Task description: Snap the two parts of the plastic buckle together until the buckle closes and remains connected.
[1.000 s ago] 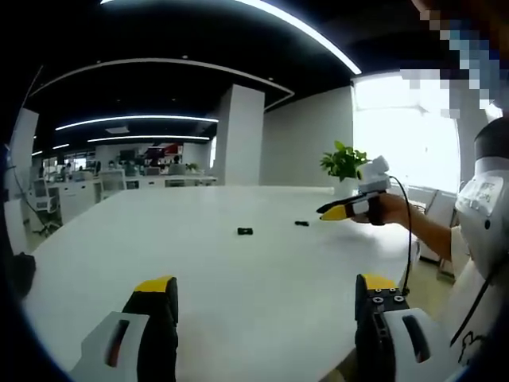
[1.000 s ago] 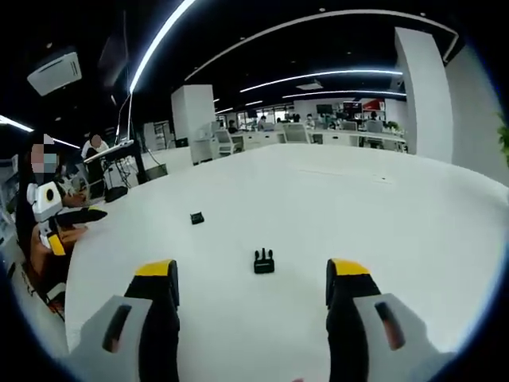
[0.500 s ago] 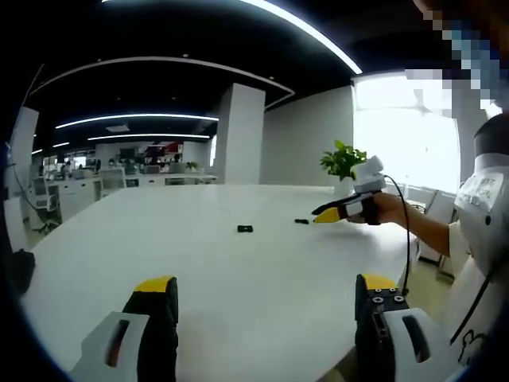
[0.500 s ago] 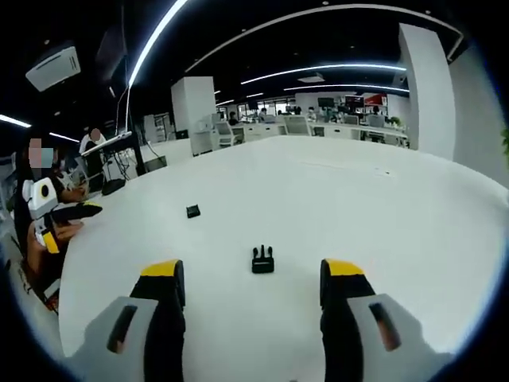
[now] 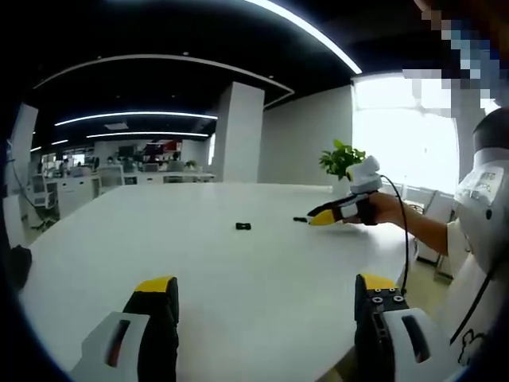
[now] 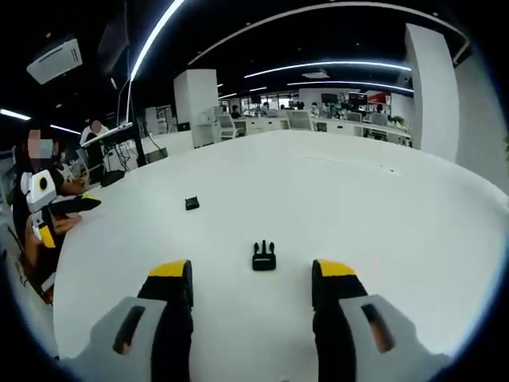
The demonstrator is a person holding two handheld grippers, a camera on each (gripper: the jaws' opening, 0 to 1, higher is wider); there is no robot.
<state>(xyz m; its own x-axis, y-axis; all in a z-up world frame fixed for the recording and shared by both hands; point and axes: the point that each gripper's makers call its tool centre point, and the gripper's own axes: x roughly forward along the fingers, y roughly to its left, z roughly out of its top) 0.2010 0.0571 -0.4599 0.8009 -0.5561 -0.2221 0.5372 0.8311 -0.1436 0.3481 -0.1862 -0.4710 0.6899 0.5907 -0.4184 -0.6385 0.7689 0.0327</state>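
- I see my right gripper [image 6: 250, 274] with its yellow-tipped jaws spread wide over a large white table [image 6: 413, 231]; nothing sits between the pads.
- The pronged buckle half [image 6: 264, 256] lies flat on the table just ahead of that gripper, roughly centred on the gap between the jaws, prongs pointing away from me, and untouched.
- The socket buckle half [image 6: 192, 203] rests farther out and to the left of the right gripper, well apart from the pronged piece.
- My left gripper [image 5: 266, 290] hangs over the near edge of the same table [image 5: 95, 239], jaws parted wide and holding nothing.
- From the left gripper view the socket half [image 5: 243, 226] lies well ahead of the jaws, near the middle of the table, and the pronged half [image 5: 300, 219] lies beyond it to the right.
- In that view the right gripper [image 5: 322, 216] comes in from the right, its yellow tip just beside the pronged half; I cannot tell whether it touches it.
- The tabletop is plain, glossy white and wide, curving away to a rounded far edge.
- Around it is an open office: a dark ceiling with long curved light strips [image 6: 159, 40], a white square column [image 5: 238, 135], rows of desks and chairs at the back, a bright window [image 5: 406, 135] and a leafy potted plant [image 5: 342, 161] beyond the right gripper.
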